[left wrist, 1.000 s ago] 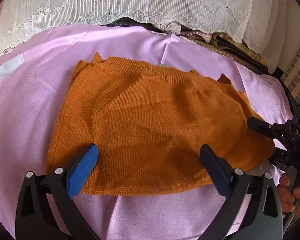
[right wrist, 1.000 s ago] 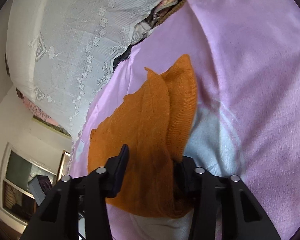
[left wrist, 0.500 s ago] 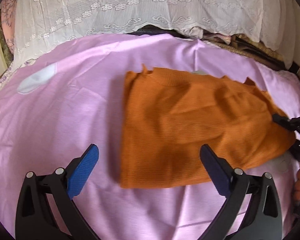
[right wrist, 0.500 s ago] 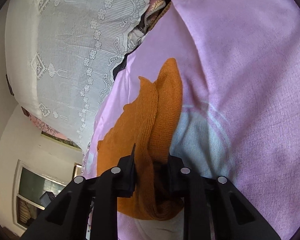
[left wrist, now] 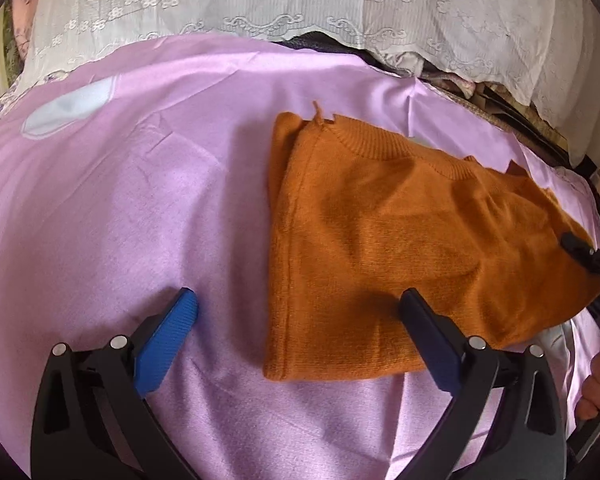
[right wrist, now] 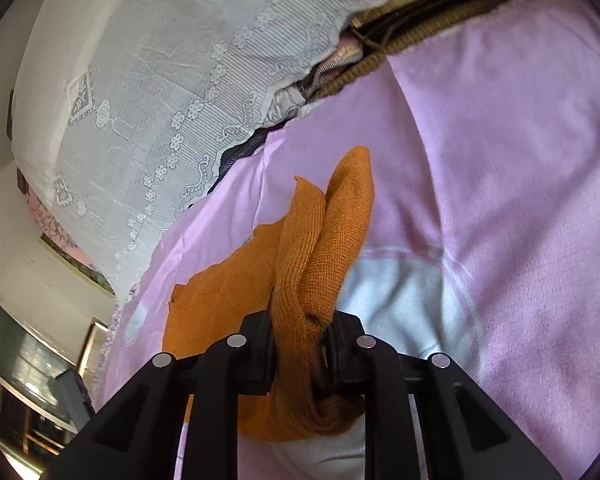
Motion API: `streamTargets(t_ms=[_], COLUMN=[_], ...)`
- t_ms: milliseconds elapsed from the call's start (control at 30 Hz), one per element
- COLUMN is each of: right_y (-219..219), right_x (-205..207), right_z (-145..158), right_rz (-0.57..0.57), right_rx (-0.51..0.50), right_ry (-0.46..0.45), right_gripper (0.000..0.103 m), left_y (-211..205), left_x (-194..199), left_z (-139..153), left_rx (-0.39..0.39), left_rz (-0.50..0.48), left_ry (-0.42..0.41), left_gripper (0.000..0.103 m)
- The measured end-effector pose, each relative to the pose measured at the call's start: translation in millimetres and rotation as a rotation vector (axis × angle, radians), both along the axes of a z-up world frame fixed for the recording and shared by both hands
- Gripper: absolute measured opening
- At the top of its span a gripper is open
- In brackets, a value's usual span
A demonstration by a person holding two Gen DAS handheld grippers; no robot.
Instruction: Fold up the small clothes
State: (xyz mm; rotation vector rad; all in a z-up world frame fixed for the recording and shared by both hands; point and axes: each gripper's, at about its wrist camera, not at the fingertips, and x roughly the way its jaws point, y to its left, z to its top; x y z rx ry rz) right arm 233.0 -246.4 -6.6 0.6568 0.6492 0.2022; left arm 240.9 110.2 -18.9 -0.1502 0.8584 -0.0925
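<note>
An orange knit sweater [left wrist: 400, 248] lies on the pink sheet [left wrist: 140, 208], its neckline toward the far side and its left side folded in along a straight edge. My left gripper [left wrist: 296, 320] is open and empty, just above the sweater's near left corner. My right gripper [right wrist: 300, 344] is shut on the sweater's bunched right edge [right wrist: 312, 280]. In the left wrist view its black tip [left wrist: 580, 246] shows at the sweater's right edge.
A white lace cloth [left wrist: 300, 4] covers the raised back edge behind the sheet. A pale blue patch [left wrist: 68, 108] is printed on the sheet at far left, another [right wrist: 404, 300] under the sweater's right end. A window and room [right wrist: 24, 360] show at the left.
My right gripper closed on the sweater's right edge and bunched it. My left gripper shifted left, so the sweater now sits right of centre in its view.
</note>
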Motion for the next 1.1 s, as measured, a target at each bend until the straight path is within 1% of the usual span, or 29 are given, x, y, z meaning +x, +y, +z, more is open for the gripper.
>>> streamTargets(t_ms=[67,133,233,333,600,733,833,933,1000,1100], right_y=[4.5,4.8,7.2,15.8,52.5,78.8,97.8,114.6,125.3,140.1], right_x=[-1.7,-2.6,-2.5,-4.6,-7.9,-6.6,-5.4,-2.9,-1.2,2.0], right_z=[5.7,7.4,10.5,18.9,48.3,60.9,67.2,72.7,75.6,78.4], right_rz=[-0.013,-0.025,-0.044,-0.055,-0.041,-0.03,-0.021,-0.014,-0.014,-0.011], right_rx=[-0.022,-0.017,-0.007,-0.037,-0.145,-0.221,-0.27,-0.31,-0.336,-0.36], right_ry=[-0.004,-0.002,-0.002,-0.017,-0.066,-0.078,-0.077,-0.077,-0.075,-0.067], right_gripper=[0.02,0.019,0.019,0.019,0.018,0.018,0.018,0.018,0.018,0.018], left_y=[-0.5,0.8,3.8,8.5,36.4,51.3,62.3,73.6,79.9,84.0], left_x=[1.3,3.4,5.5,5.0,3.2,8.6,12.6,15.4,16.2,16.7], left_z=[0.4,0.8,2.5,5.8,23.7,25.1,25.5,25.1,23.6,21.7], left_rx=[-0.001,-0.013,-0.039,-0.063,-0.101,-0.131,-0.137,-0.158,-0.185,-0.203], left_rz=[-0.019,-0.031,-0.032,-0.024,0.059,0.091,0.117,0.146,0.157,0.164], left_ry=[0.003,0.008,0.014,0.009,-0.051,-0.047,-0.044,-0.042,-0.033,-0.027], left_gripper=[0.099,0.099,0.099,0.099,0.099,0.099,0.099,0.099,0.099,0.099])
